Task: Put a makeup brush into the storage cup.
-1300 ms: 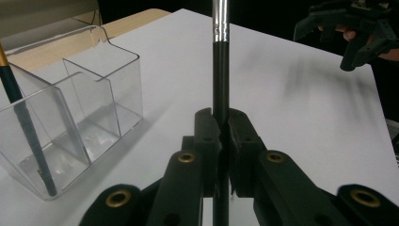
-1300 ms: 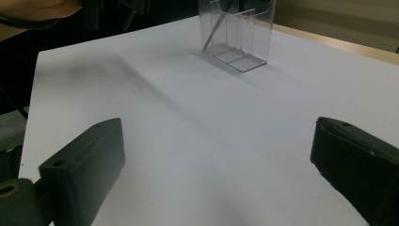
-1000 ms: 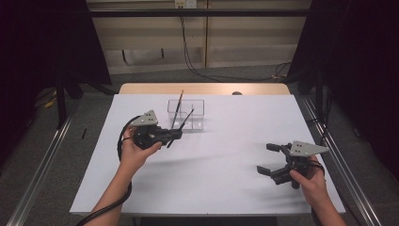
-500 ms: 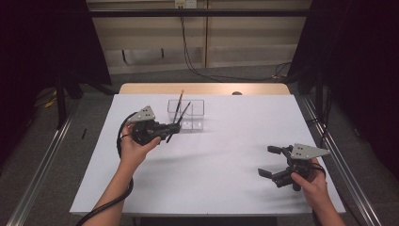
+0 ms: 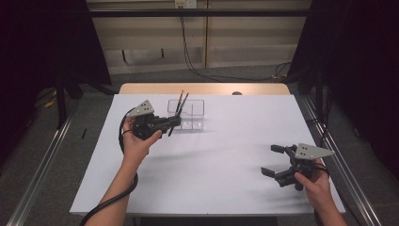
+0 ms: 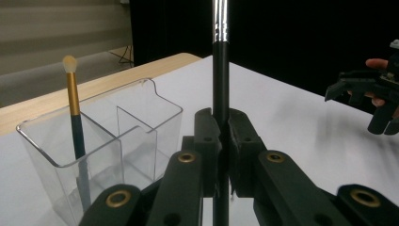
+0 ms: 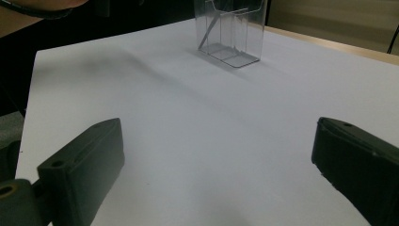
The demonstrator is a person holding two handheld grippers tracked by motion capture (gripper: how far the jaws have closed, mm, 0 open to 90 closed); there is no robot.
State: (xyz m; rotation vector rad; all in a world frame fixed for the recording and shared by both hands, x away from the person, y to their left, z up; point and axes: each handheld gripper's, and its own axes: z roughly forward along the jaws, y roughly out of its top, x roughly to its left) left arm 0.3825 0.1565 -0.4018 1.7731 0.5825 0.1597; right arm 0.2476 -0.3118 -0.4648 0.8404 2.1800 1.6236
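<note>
My left gripper (image 5: 175,122) is shut on the black handle of a makeup brush (image 5: 181,107), held nearly upright just left of a clear divided organizer (image 5: 194,123). In the left gripper view the jaws clamp the brush handle (image 6: 220,117) below its silver ferrule, with the organizer (image 6: 141,122) just beyond on the left. A second brush (image 6: 73,101) with a gold ferrule and pale tip stands in the organizer's left compartment. My right gripper (image 5: 269,159) hangs open and empty over the near right of the table; its spread jaws (image 7: 221,165) face the distant organizer (image 7: 233,33).
White paper (image 5: 221,165) covers the table, with a wooden edge (image 5: 207,88) at the far side. Metal rails (image 5: 42,165) run along both sides of the table. A cable (image 5: 113,200) trails from my left gripper along the forearm.
My left gripper has shifted slightly away and up toward the organizer, and the brush in it has swung more upright. The right gripper has barely moved.
</note>
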